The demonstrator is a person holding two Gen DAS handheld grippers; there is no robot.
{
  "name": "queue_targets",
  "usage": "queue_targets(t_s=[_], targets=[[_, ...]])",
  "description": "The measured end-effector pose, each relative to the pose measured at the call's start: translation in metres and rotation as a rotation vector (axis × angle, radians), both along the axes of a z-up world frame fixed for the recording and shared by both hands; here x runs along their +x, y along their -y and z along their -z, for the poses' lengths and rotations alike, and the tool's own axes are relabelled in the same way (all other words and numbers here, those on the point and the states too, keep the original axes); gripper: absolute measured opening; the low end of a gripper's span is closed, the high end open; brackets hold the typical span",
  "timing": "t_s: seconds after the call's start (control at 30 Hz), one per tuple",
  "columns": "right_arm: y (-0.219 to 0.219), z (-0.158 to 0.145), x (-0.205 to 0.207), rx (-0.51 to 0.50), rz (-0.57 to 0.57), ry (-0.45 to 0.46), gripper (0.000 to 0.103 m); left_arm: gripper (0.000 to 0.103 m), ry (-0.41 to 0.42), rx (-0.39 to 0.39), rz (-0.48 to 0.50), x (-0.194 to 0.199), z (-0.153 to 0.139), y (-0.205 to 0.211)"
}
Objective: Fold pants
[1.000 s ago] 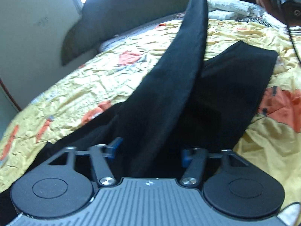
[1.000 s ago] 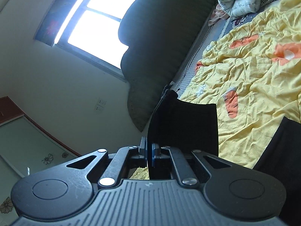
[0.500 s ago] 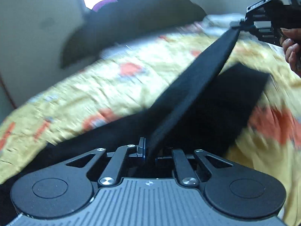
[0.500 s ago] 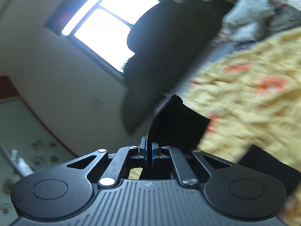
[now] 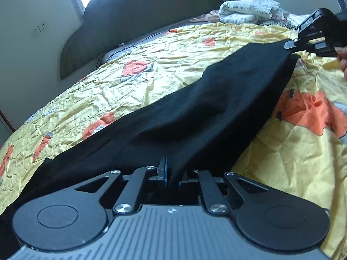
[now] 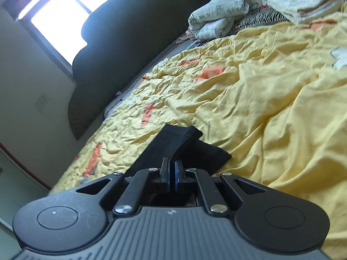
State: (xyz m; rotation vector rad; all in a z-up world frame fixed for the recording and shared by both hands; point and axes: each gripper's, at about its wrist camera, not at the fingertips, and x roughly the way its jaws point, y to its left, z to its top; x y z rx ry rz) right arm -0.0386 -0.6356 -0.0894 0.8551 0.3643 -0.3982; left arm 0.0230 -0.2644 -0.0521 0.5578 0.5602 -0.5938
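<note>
The black pants (image 5: 195, 112) lie lengthwise on the yellow bedspread (image 5: 151, 65), one leg laid over the other. My left gripper (image 5: 172, 173) is shut on the near end of the upper leg. My right gripper (image 5: 291, 44) is shut on the far hem of that leg, low over the bed at the upper right. In the right wrist view the right gripper (image 6: 172, 169) pinches the black hem (image 6: 173, 140), with the lower leg's end (image 6: 208, 158) beside it on the bedspread (image 6: 260, 108).
A dark padded headboard (image 5: 141, 21) and a window (image 6: 76, 10) stand at the back. A pile of white and striped bedding (image 6: 227, 19) lies at the head of the bed. A hand (image 5: 342, 58) holds the right gripper.
The right gripper has come down from high above to just over the bed, laying the lifted leg across the other one. The left gripper closed on the near end of the leg.
</note>
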Motion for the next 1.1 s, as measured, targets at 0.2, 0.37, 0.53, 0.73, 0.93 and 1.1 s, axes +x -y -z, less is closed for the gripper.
queue_targets(t_s=[0.2, 0.37, 0.53, 0.73, 0.93, 1.1], targets=[[0.004, 0.009, 0.004, -0.024, -0.003, -0.098, 0.005, 0.029, -0.030, -0.006, 0.009, 0.000, -0.003, -0.002], [-0.017, -0.028, -0.009, -0.306, 0.213, -0.160, 0.008, 0.062, -0.107, -0.072, 0.054, -0.005, -0.029, -0.022], [-0.089, -0.057, 0.051, -0.460, -0.386, -0.120, 0.010, 0.066, -0.198, -0.223, 0.044, 0.015, -0.065, -0.046], [-0.169, -0.028, 0.147, -0.543, -0.776, -0.269, 0.010, 0.062, -0.217, -0.171, -0.203, 0.090, -0.053, -0.055], [-0.146, -0.042, 0.177, -0.479, -0.628, -0.219, 0.010, 0.060, -0.239, -0.112, -0.411, 0.142, -0.025, -0.073], [-0.156, -0.034, 0.157, -0.546, -0.705, -0.278, 0.012, 0.063, -0.230, -0.146, -0.466, 0.148, -0.020, -0.084]])
